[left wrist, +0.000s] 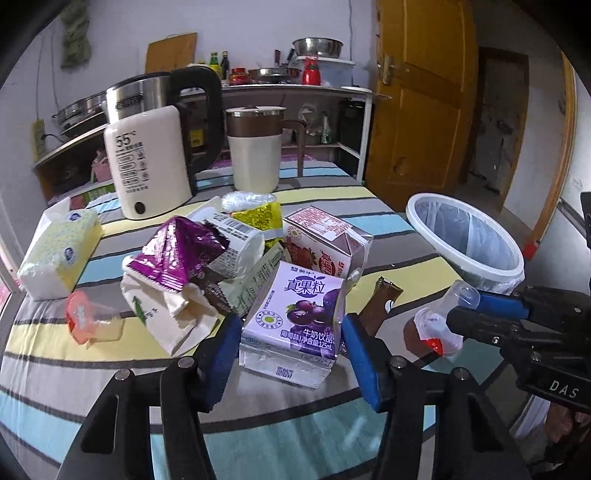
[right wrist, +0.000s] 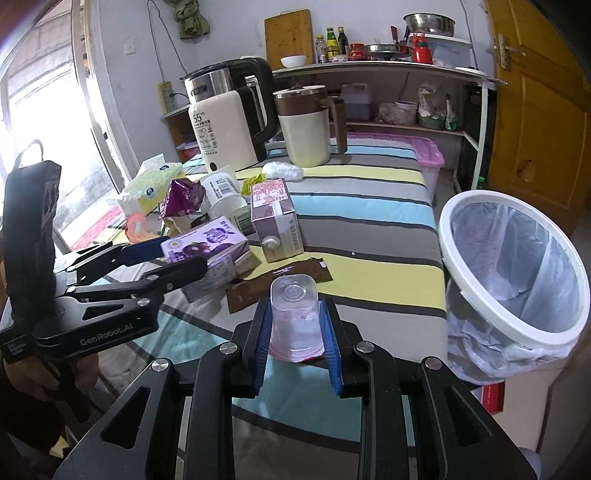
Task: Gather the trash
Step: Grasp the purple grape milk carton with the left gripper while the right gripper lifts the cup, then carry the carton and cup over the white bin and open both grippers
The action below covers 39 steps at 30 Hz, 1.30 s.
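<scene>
Beside the table's right edge stands the white bin (right wrist: pixel 517 280), lined with a clear bag; on the striped table (right wrist: pixel 369 206), toward its far edge, sit the kettle (left wrist: pixel 147 162) and mug (left wrist: pixel 255 151); near the middle lies a heap of cartons and wrappers; the left gripper (left wrist: pixel 288 343) straddles the purple milk carton (left wrist: pixel 295 317) near the front edge, jaws not visibly pressing it; the right gripper (right wrist: pixel 295 332) is clenched on a clear plastic cup (right wrist: pixel 293 314) above the front edge.

walls: white (right wrist: pixel 229 33) | door: yellow wood (left wrist: pixel 417 92) | shelf: cluttered (right wrist: pixel 369 68) | window: bright daylight (right wrist: pixel 44 110)
</scene>
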Tool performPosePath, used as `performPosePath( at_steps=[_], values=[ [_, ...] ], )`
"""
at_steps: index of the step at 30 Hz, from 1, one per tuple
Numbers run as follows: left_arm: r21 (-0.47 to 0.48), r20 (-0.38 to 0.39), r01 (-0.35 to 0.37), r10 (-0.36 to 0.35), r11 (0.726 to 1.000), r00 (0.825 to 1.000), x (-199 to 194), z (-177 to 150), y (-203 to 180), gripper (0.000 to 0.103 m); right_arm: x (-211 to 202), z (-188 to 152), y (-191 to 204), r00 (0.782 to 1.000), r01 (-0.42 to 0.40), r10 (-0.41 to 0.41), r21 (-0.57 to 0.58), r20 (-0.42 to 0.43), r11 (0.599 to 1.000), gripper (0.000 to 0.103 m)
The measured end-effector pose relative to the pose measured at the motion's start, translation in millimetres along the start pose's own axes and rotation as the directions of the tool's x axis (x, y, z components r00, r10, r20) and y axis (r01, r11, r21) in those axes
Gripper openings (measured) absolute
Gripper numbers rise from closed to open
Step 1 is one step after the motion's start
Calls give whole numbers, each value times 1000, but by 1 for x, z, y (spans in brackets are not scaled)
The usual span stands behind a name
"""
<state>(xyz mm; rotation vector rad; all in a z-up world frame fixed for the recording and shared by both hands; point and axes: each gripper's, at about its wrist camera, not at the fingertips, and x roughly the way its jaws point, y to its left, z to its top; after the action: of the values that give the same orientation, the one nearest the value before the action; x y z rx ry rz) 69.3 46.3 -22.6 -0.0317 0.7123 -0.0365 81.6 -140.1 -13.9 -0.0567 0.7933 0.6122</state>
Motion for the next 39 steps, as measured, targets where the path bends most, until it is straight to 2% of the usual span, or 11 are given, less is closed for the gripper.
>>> performPosePath(
  at_steps=[10, 22, 29, 34, 39],
  values=[
    [-32, 56, -25, 27, 999, 998, -28, 7, -4, 56, -19, -2, -5, 999, 10, -10, 12, 45, 1000, 28],
    [-38, 112, 33, -28, 999, 993, -43, 24, -14, 56, -35, 3, -22, 996, 30, -33, 34, 87, 999, 28],
    [-12, 128, 88, -86, 996, 988, -38, 44, -33, 56, -42, 9, -43, 992, 55, -62, 61, 114, 997, 28],
    [26, 126, 152, -154, 988, 980, -22, 63, -63, 56, -53, 12, -73, 982, 113, -128, 106, 140, 988, 28],
    [71, 111, 234, -241, 970, 964, 3, 83, -102, 56, -64, 14, -109, 967, 183, -207, 159, 150, 970, 28]
  ],
)
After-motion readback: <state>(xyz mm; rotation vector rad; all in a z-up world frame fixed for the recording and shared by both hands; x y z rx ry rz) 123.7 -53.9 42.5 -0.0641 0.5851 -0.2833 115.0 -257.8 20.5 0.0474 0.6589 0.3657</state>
